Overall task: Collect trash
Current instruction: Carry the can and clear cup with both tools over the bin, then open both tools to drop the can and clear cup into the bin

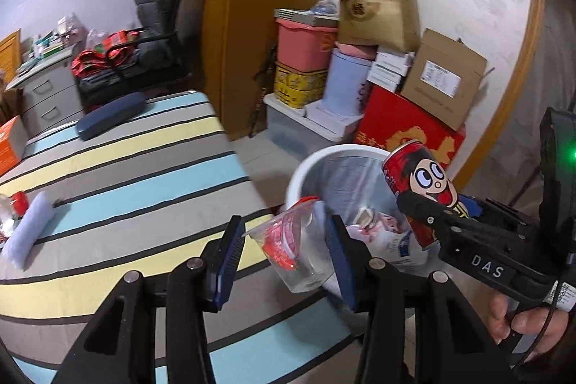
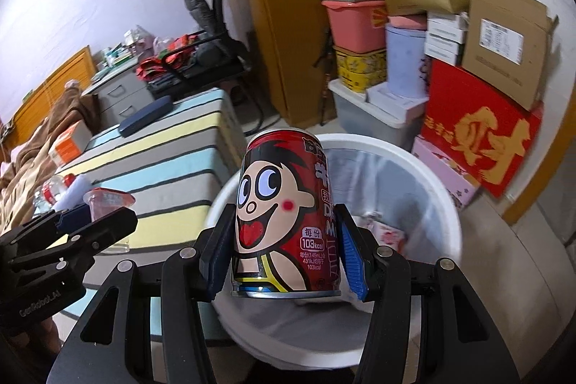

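Observation:
My left gripper (image 1: 284,240) is shut on a clear plastic cup (image 1: 295,247) with a red peeled lid, held tilted at the near rim of a white trash bin (image 1: 306,168). My right gripper (image 2: 284,247) is shut on a red cartoon-face drink can (image 2: 284,215), held upright above the bin (image 2: 414,164). The can also shows in the left wrist view (image 1: 417,182), to the right over the bin. Wrappers (image 2: 387,234) lie inside the bin. The left gripper with the cup (image 2: 108,204) shows at the left of the right wrist view.
A striped bed (image 1: 126,175) lies left of the bin, with a dark case (image 1: 111,114), an orange box (image 1: 9,146) and a pale roll (image 1: 28,229) on it. Stacked boxes and tubs (image 1: 378,71) stand behind the bin. A chair (image 1: 158,35) and a drawer unit (image 1: 50,96) stand beyond the bed.

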A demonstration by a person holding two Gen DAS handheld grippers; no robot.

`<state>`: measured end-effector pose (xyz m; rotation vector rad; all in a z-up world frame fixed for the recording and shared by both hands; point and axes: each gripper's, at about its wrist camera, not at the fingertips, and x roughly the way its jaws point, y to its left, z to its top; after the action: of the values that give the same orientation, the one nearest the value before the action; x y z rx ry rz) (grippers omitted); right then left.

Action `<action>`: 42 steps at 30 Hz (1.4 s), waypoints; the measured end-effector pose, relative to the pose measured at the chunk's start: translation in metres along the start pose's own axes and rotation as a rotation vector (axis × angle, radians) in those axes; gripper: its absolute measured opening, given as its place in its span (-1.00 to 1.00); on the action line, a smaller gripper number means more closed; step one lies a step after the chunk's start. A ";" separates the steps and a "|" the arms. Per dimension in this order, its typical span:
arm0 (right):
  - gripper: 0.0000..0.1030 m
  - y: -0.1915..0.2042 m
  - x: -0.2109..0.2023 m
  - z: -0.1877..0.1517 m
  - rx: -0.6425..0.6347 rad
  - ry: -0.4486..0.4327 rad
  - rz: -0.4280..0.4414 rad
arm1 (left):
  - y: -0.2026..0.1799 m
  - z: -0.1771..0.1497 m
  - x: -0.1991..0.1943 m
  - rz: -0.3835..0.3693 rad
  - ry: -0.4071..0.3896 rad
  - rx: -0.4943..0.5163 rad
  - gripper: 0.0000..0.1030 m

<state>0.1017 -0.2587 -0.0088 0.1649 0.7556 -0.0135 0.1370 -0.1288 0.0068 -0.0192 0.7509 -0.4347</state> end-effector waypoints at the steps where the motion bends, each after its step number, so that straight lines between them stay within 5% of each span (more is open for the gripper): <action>1: 0.05 -0.003 -0.001 -0.001 0.004 0.001 -0.006 | -0.004 0.001 0.002 -0.008 0.001 0.007 -0.05; 18: 0.06 -0.041 0.013 -0.007 0.036 0.083 -0.042 | -0.055 -0.002 0.034 -0.055 0.075 0.071 -0.05; 28: 0.11 -0.050 0.018 -0.007 0.055 0.103 -0.036 | -0.056 -0.005 0.043 -0.051 0.096 0.068 0.21; 42: 0.19 -0.039 0.009 -0.004 0.042 0.070 -0.050 | -0.043 -0.006 0.025 -0.038 0.061 0.048 0.23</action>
<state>0.1027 -0.2966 -0.0242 0.1877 0.8292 -0.0713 0.1332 -0.1768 -0.0062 0.0250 0.8013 -0.4908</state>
